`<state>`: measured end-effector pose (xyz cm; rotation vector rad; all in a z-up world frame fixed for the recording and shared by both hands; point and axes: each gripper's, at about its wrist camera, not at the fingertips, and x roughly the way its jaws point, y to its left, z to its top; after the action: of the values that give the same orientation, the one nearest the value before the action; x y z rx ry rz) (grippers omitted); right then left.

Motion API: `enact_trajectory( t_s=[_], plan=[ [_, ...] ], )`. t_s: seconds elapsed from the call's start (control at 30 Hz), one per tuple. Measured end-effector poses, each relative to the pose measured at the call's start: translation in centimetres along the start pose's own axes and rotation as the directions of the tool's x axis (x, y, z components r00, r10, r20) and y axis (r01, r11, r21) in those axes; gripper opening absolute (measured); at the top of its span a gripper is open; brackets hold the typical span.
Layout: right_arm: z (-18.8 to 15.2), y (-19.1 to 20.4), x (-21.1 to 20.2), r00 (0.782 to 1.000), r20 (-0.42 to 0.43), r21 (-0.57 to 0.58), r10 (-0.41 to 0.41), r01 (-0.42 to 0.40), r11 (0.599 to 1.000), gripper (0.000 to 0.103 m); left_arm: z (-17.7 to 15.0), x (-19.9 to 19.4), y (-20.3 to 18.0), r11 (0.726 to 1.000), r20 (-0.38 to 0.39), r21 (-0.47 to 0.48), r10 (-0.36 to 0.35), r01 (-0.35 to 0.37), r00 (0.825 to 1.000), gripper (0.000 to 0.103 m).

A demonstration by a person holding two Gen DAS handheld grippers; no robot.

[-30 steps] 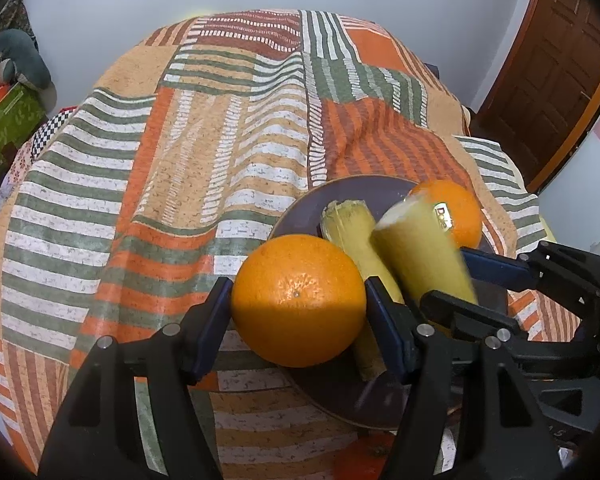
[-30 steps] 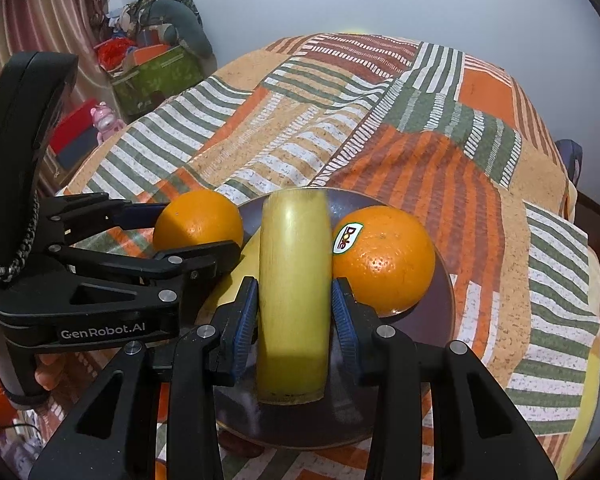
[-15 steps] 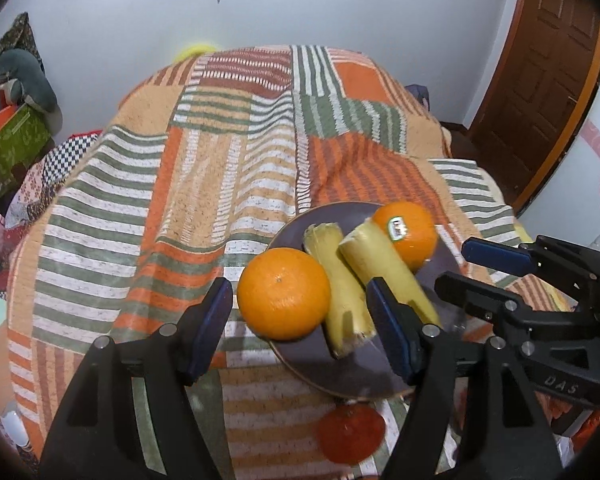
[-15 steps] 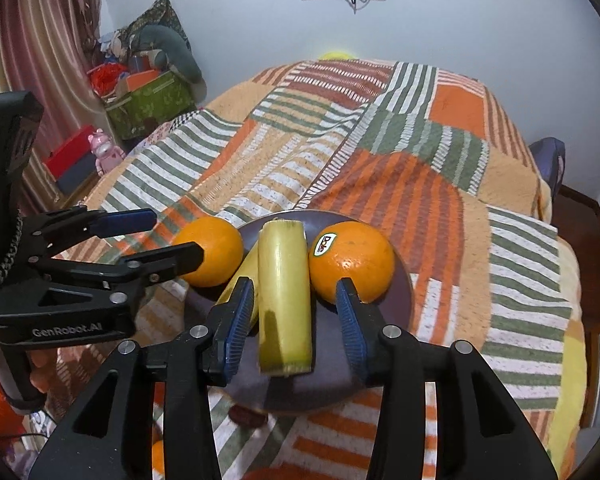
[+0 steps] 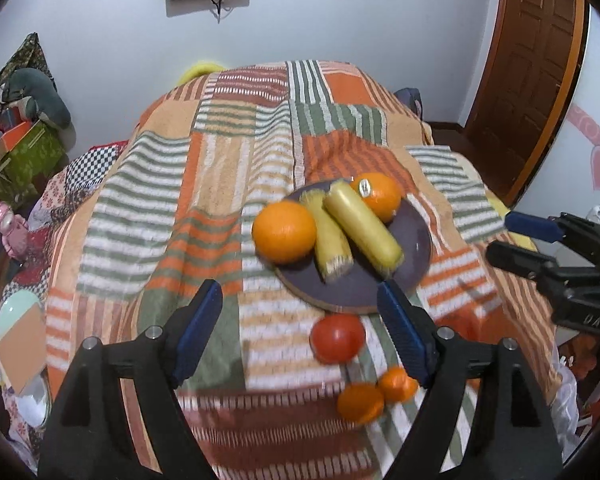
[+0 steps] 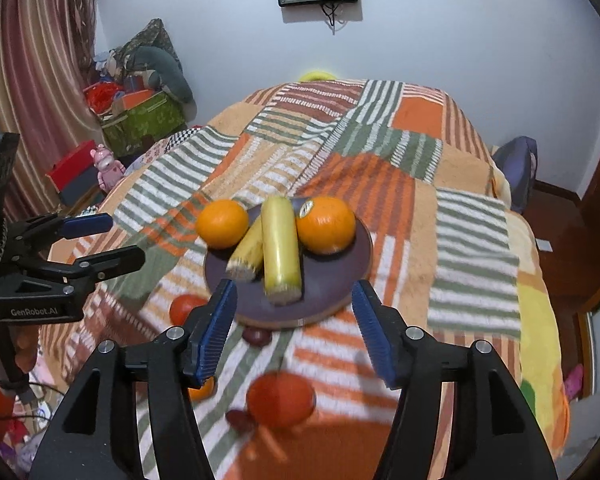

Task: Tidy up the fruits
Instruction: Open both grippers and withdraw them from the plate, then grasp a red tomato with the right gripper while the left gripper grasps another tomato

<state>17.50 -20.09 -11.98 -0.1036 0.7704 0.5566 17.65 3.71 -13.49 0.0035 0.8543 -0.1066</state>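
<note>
Nearest the edge of the bed, both tongs hang empty above the striped blanket (image 5: 148, 216): the left gripper (image 5: 300, 328) has its jaws spread wide, and the right gripper (image 6: 294, 326) is just as wide, nothing between the blue pads of either. Just below them lie the loose fruits not yet gathered: a red tomato (image 5: 337, 343) sits between the left fingers and slightly beyond them, two small tangerines (image 5: 374, 396) lie beside the left tongs' right finger, and another red tomato (image 6: 281, 400) rests between the right tongs' arms. To my eye the next pick is one of these; I would come straight down over the fruit, centre it between the pads and close gently, since a tomato bruises and rolls on soft cloth. Further out, the dark plate (image 5: 414, 264) holds two oranges (image 5: 284, 231) and two yellow pieces (image 5: 362, 232) side by side, well clear of both tongs.
</note>
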Motion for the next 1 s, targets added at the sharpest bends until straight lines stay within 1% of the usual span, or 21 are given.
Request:
enact_trajectory(
  t_s=[0.23, 0.4, 0.53, 0.7, 0.77, 0.93, 1.0],
  plan=[
    [-3.2, 0.0, -0.2, 0.999, -0.045, 0.036, 0.002, -0.001, 0.999, 0.057, -3.5, -0.7, -0.4, 1.0, -0.051, -0.014, -0.003, 0.002, 0.999, 0.08],
    [-5.5, 0.0, 1.2, 0.994, -0.105, 0.067, 0.018, -0.011, 0.998, 0.057, -5.4, -0.1, -0.3, 0.999, -0.096, -0.038, -0.012, 0.008, 0.995, 0.08],
    [-6.4, 0.2, 2.5, 0.99, -0.14, 0.081, 0.031, -0.02, 0.997, 0.057, -6.3, 0.6, -0.1, 0.999, -0.125, -0.051, -0.012, 0.005, 0.992, 0.08],
    [-7.1, -0.3, 3.6, 0.984, -0.161, 0.142, 0.077, -0.054, 0.988, 0.057, -6.9, 1.8, 0.1, 0.996, -0.147, -0.084, -0.027, 0.015, 0.989, 0.08],
    [-7.2, -0.5, 4.0, 0.982, -0.168, 0.164, 0.092, -0.064, 0.984, 0.053, -6.8, 2.3, 0.1, 0.996, -0.152, -0.087, -0.032, 0.019, 0.988, 0.08],
    [-7.3, -0.5, 4.2, 0.977, -0.174, 0.165, 0.126, -0.097, 0.982, 0.048, -6.2, 3.1, -0.5, 0.997, -0.151, -0.071, -0.043, 0.032, 0.988, 0.08],
    [-7.2, -0.3, 4.1, 0.978, -0.172, 0.157, 0.121, -0.094, 0.983, 0.047, -5.8, 3.6, -0.8, 0.997, -0.152, -0.066, -0.046, 0.036, 0.987, 0.08]
  ],
)
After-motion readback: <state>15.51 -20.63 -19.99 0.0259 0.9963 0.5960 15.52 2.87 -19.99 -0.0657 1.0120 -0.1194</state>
